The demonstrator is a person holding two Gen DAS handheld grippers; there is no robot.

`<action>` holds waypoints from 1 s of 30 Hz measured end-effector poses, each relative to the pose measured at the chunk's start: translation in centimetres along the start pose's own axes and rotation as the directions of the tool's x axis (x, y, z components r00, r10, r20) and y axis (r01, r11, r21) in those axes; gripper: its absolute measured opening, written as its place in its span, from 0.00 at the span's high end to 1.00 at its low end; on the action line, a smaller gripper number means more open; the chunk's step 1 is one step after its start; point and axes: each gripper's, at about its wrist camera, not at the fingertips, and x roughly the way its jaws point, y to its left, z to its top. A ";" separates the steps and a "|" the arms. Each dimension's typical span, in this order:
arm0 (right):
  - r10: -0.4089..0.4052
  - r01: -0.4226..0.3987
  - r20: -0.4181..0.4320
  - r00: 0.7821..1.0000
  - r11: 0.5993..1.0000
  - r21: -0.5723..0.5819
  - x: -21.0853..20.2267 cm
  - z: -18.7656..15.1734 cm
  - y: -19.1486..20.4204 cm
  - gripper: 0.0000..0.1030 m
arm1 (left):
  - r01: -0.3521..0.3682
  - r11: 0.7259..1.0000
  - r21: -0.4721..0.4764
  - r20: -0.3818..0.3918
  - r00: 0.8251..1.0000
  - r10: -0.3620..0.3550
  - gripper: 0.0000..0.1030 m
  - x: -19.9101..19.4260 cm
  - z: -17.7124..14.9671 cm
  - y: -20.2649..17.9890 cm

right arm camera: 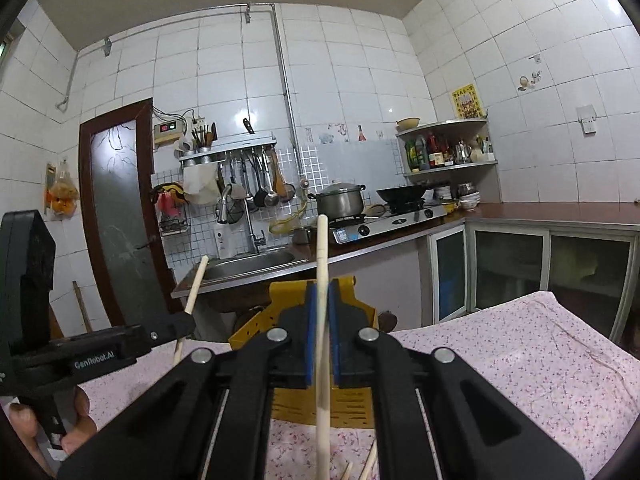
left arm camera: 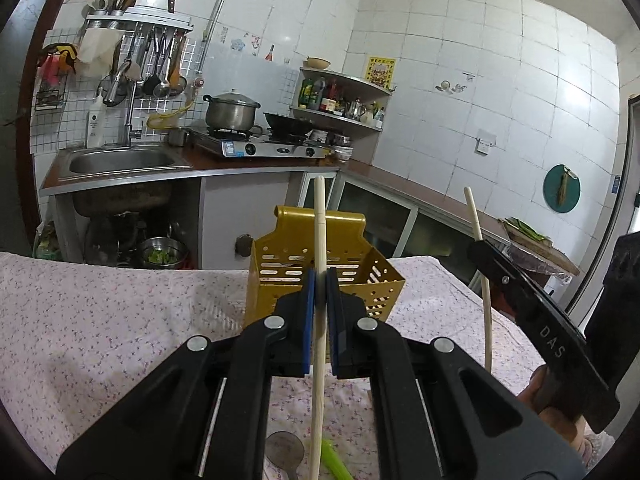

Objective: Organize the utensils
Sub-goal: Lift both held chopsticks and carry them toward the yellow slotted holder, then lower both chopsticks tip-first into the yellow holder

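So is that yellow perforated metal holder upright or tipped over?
Upright: the yellow perforated metal holder stands on the floral cloth, opening upward.

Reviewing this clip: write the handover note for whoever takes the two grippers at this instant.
Left gripper: shut on one chopstick, held upright.
Right gripper: shut on another chopstick, also upright.
Yellow utensil holder stands on the floral cloth, just beyond both grippers.
Done: both chopsticks lifted.
Left: drop them into the holder, then collect the spoon, the green utensil and the remaining chopsticks on the cloth.
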 end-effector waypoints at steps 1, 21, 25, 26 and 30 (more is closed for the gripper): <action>-0.006 0.006 -0.008 1.000 1.000 -0.003 0.1 -0.3 -0.1 0.94 | -0.003 1.000 -0.002 0.002 1.000 0.003 0.96 -0.1 -0.1 0.2; 0.057 -0.021 -0.165 0.985 0.976 0.215 1.4 -2.8 -4.1 0.94 | 0.071 0.993 -0.090 -0.121 0.989 -0.081 0.96 0.5 -0.8 1.4; 0.103 -0.066 -0.124 0.987 0.962 0.266 1.0 -3.4 -4.5 0.94 | 0.072 0.994 -0.079 -0.113 0.990 -0.081 0.96 0.4 -1.0 1.1; 0.110 -0.077 -0.105 0.988 0.958 0.276 0.8 -3.5 -4.5 0.94 | 0.062 0.996 -0.071 -0.099 0.993 -0.069 0.96 0.3 -1.0 1.1; 0.039 -0.031 -0.047 0.998 0.987 0.158 -0.3 -2.7 -2.9 0.94 | 0.052 0.997 -0.057 -0.080 0.995 -0.056 0.96 0.1 -1.1 1.0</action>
